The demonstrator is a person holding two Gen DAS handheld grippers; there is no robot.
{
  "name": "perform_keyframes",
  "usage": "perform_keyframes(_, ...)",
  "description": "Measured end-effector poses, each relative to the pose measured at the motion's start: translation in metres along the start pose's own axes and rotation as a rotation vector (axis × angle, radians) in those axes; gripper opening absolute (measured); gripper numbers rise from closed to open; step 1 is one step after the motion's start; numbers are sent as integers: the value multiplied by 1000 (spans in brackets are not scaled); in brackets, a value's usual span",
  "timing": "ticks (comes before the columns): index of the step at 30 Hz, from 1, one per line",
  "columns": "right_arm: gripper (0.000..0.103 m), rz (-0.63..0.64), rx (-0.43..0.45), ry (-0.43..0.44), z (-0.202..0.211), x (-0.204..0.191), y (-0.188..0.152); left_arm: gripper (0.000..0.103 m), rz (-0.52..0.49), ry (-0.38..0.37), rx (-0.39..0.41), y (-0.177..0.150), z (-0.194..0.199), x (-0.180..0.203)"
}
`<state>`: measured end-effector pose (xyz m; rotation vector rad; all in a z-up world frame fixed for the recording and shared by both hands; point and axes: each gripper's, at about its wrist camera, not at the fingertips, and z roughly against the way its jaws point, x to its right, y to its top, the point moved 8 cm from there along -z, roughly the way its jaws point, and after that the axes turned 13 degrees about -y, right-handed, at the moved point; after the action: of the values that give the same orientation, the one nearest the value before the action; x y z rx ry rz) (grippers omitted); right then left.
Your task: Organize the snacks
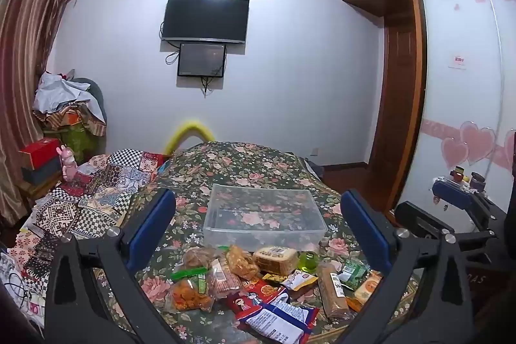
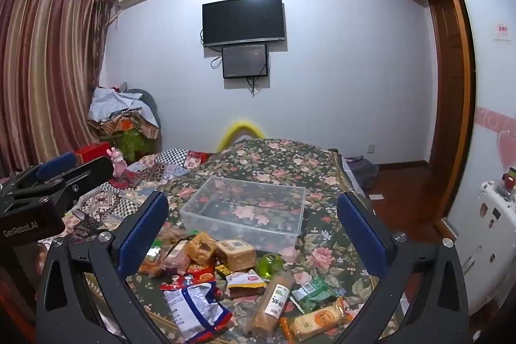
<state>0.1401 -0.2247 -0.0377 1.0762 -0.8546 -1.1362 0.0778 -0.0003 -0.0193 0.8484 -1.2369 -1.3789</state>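
Note:
A clear plastic bin [image 1: 316,226] [image 2: 292,226] stands empty on the floral tablecloth [image 1: 245,163] [image 2: 290,160]. In front of it lies a pile of snack packets [image 1: 258,282] [image 2: 225,273]: a tan cracker pack [image 1: 275,258] [image 2: 235,252], a green jelly cup [image 1: 308,260] [image 2: 270,263], a long biscuit sleeve [image 1: 332,292] [image 2: 274,300], a blue and white bag [image 1: 280,321] [image 2: 196,308]. My left gripper [image 1: 258,234] is open and empty above the pile. My right gripper [image 2: 253,231] is open and empty above it too. The left gripper also shows at the left edge of the right wrist view [image 2: 48,182].
A patchwork quilt [image 1: 96,192] [image 2: 154,170] lies to the left. Boxes and a clothes pile [image 1: 67,105] [image 2: 122,108] stand at back left. A wardrobe [image 1: 400,86] and a white cabinet [image 2: 493,234] are on the right. A TV [image 1: 206,18] hangs on the far wall.

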Motion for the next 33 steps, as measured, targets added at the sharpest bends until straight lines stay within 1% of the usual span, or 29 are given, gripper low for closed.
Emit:
perform_keyframes(9,103,-5,-7,-2,-2,2,0,103,-17,11,-23,-3,-1,6)
perform_keyframes(10,103,-4,-4,-3,2,-1,0,103,2,-6,-17,-5,0,3)
perform_keyframes(12,103,-5,-5,-3,0,-1,-3,103,8,-8,-19,-5,0,2)
perform_keyframes(33,103,-11,-3,-2,2,3,1,103,1,2,-25,-8,-1,3)
